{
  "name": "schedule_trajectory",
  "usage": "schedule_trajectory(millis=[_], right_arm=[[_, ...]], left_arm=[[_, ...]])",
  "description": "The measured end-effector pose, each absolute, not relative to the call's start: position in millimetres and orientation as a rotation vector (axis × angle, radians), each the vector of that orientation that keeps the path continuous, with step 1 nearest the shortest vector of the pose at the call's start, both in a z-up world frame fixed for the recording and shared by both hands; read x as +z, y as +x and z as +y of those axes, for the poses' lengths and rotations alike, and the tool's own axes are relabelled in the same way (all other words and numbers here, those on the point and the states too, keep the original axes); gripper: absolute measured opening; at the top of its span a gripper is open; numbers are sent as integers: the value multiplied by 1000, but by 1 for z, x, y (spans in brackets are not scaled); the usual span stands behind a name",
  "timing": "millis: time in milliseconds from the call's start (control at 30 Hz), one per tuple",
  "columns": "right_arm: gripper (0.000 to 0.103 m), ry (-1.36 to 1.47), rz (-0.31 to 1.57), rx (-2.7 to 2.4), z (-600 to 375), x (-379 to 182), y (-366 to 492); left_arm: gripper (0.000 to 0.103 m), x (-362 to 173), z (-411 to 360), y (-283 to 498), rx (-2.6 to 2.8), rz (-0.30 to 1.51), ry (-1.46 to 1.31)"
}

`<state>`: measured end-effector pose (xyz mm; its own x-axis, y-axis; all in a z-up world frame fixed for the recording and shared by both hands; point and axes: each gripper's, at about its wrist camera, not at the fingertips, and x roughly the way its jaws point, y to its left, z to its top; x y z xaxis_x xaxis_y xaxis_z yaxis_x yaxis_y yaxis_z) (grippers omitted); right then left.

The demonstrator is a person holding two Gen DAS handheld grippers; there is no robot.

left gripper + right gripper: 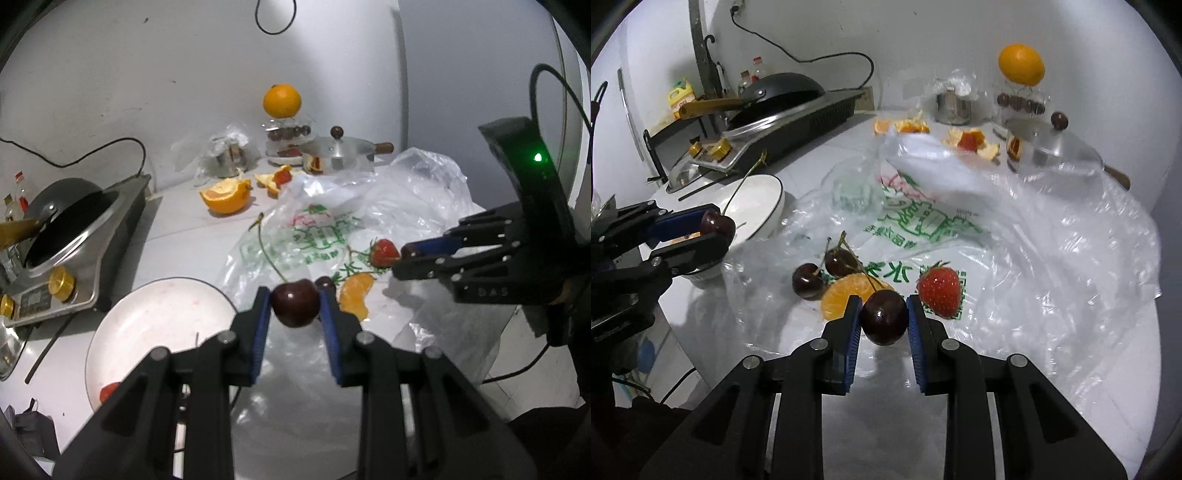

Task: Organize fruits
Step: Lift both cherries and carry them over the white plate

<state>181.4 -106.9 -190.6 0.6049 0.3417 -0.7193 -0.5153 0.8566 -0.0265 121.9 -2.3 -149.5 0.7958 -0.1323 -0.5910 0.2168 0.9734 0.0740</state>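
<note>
Left claw [295, 301] pinches a dark cherry [295, 302] between its blue pads, lifted clear beside the white plate [155, 317]; right claw [883, 317] likewise clamps a second cherry [884, 316] above the plastic bag [1015, 258]; two cherries [823, 273], an orange segment [842, 295] and a strawberry [940, 291] remain on the bag; carrying step in hand, judged; next, bring each cherry over the plate and let go.

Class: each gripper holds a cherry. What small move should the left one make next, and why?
Probably carry the left gripper and its cherry over the white plate and let go. The plate lies just beside it and already holds a strawberry.
</note>
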Motion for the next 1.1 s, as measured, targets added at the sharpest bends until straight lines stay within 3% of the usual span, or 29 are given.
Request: schedule_trajectory(millis=[1100], right_arm=[[26,-366,722,609,-14,-166,161]], left_arm=[[28,-154,98,86,-57,605,-9]])
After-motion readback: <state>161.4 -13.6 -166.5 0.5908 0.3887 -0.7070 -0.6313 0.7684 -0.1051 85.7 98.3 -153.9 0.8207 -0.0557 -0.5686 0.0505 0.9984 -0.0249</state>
